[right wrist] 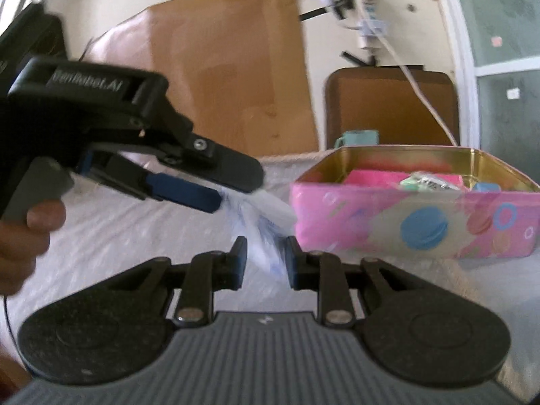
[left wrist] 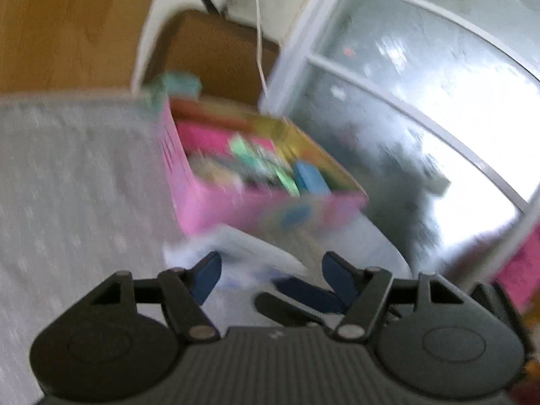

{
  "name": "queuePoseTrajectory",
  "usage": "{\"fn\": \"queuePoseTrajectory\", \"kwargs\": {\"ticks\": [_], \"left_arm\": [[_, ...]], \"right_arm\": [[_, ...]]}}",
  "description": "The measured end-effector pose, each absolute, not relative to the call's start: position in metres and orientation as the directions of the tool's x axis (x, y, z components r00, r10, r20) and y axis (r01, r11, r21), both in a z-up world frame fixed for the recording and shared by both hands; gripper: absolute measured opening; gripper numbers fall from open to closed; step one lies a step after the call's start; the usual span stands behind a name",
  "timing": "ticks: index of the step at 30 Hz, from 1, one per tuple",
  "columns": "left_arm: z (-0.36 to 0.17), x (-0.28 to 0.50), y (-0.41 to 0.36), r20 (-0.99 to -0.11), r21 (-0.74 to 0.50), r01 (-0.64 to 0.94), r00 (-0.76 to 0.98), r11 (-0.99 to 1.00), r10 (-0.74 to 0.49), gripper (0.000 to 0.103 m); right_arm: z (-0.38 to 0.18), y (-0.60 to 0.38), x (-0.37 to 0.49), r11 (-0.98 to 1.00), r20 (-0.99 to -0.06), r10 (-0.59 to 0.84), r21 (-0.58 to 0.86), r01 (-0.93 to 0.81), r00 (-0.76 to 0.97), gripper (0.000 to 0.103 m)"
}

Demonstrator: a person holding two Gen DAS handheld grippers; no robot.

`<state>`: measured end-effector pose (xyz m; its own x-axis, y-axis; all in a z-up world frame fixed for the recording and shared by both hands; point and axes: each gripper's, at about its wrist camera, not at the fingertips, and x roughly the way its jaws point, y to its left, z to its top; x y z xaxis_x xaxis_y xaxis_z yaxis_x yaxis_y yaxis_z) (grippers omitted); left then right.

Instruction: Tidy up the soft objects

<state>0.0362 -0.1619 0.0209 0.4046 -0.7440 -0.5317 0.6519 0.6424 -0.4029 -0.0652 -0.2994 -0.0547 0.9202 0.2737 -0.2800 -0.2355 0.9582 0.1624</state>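
Observation:
A white-and-blue soft packet (right wrist: 265, 233) hangs just above the white cover, blurred, in front of the pink tin box (right wrist: 371, 209). My right gripper (right wrist: 266, 261) is shut on its near end, one pad on each side. From the left, my left gripper (right wrist: 236, 190) clamps the far end, with a hand (right wrist: 27, 236) on its handle. In the left wrist view the packet (left wrist: 249, 253) lies between the fingers of my left gripper (left wrist: 273, 271), and a right gripper finger (left wrist: 297, 298) crosses below. The open pink box (left wrist: 209, 202) holds pink, green and blue soft pieces (left wrist: 310, 179).
A white patterned cover (left wrist: 67, 185) spreads under everything. Behind the box stand a teal cup (right wrist: 357, 138), a brown padded panel (right wrist: 391, 108) and a cardboard sheet (right wrist: 236, 67). A white cable (right wrist: 422, 94) hangs down the wall. A glass door (left wrist: 422, 101) is on the right.

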Motion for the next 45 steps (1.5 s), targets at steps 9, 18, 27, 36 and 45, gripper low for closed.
{"fn": "queuePoseTrajectory", "kwargs": {"ticks": [9,18,27,36,45], "left_arm": [[0.009,-0.009,-0.101,-0.545,-0.457,0.602,0.392,0.654,-0.742,0.076],[0.009,-0.013,-0.072,-0.563,-0.493,0.528,0.412,0.691,-0.716,0.075],[0.009,-0.019,-0.056,-0.549,-0.499,0.510,0.439,0.700,-0.711,0.075],[0.004,0.026,-0.076,-0.575,-0.436,0.535,0.452,0.724,-0.681,0.077],[-0.044,0.066,-0.136,-0.617,-0.383,0.634,0.365,0.672,-0.697,0.061]], "right_arm": [[-0.078,-0.265,-0.115,0.964,-0.447,0.266,0.131,-0.231,0.854,0.047],[-0.069,-0.263,-0.132,0.969,-0.422,0.242,0.158,-0.192,0.874,0.049],[-0.067,-0.264,-0.140,0.969,-0.407,0.238,0.158,-0.189,0.882,0.050],[-0.069,-0.273,-0.110,0.965,-0.413,0.252,0.174,-0.196,0.875,0.062],[-0.080,-0.253,-0.043,0.957,-0.461,0.285,0.086,-0.277,0.840,0.061]]}}
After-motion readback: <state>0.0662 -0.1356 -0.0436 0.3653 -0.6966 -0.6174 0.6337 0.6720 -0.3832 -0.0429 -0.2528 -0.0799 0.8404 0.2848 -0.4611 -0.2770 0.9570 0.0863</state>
